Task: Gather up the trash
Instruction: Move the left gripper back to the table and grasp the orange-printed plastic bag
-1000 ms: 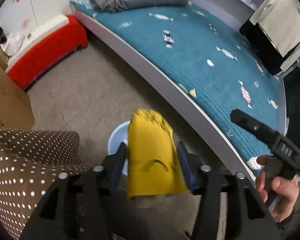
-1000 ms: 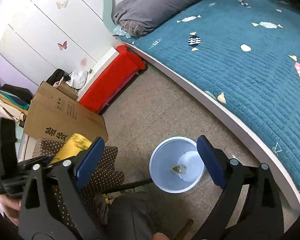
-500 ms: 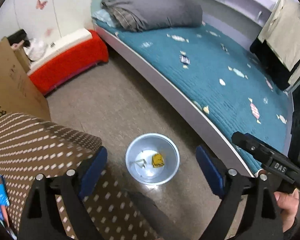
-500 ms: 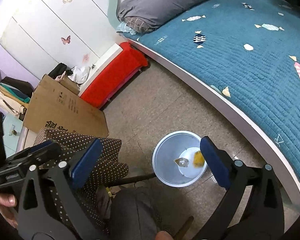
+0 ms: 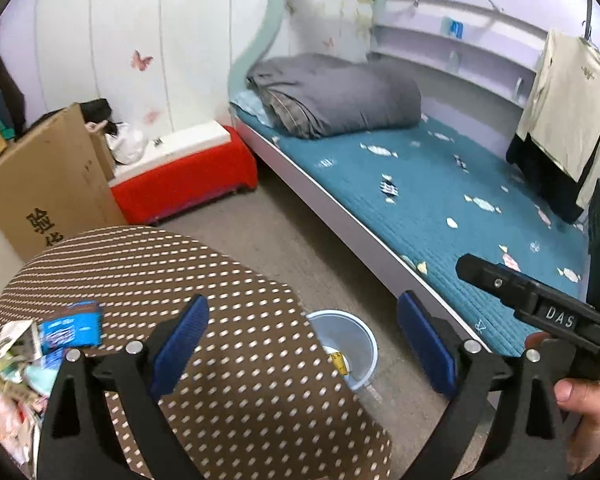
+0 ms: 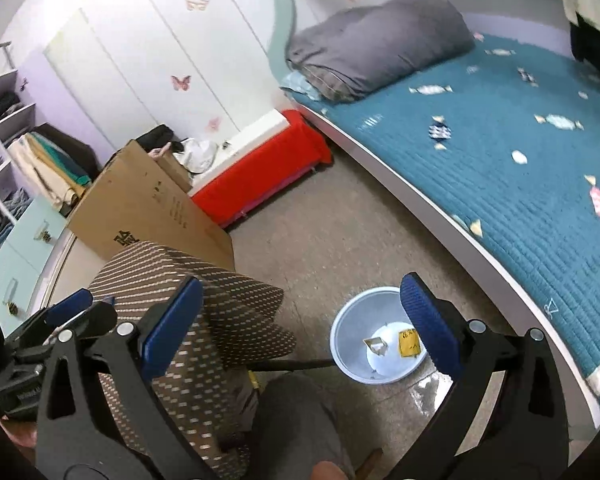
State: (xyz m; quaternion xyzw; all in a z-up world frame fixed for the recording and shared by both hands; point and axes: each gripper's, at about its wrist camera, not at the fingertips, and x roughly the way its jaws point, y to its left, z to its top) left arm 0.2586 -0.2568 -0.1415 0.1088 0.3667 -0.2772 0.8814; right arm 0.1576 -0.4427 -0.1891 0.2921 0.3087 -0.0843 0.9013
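Left gripper (image 5: pixel 302 342) is wide and still opening, with nothing between its blue pads (image 5: pixel 180 344). It hangs over the edge of a brown dotted table (image 5: pixel 204 288), pointing down at a slant. Right gripper (image 6: pixel 300 324) is at full spread, also empty, over the floor (image 6: pixel 332 240) beside the same table.

A pale blue bin (image 6: pixel 374 334) sits on the floor, between the table and the bed (image 6: pixel 500 168). In the right wrist view two pieces lie inside: a yellow wrapper (image 6: pixel 408 343) and a small clear scrap (image 6: pixel 375 346), side by side on the bottom. In the left wrist view the table edge hides half the bin and only a bit of yellow shows.

More trash (image 5: pixel 40 352) is piled on the table's left part: a blue packet (image 5: pixel 74 326) and crumpled wrappers, touching each other.

Right hand (image 5: pixel 588 408) shows at the lower right of the left view, holding its gripper's handle. A cardboard box (image 6: pixel 148 204) stands behind the table, with a red bench (image 6: pixel 260 176) further back against the wall. A grey duvet (image 6: pixel 380 44) lies folded at the head of the bed.
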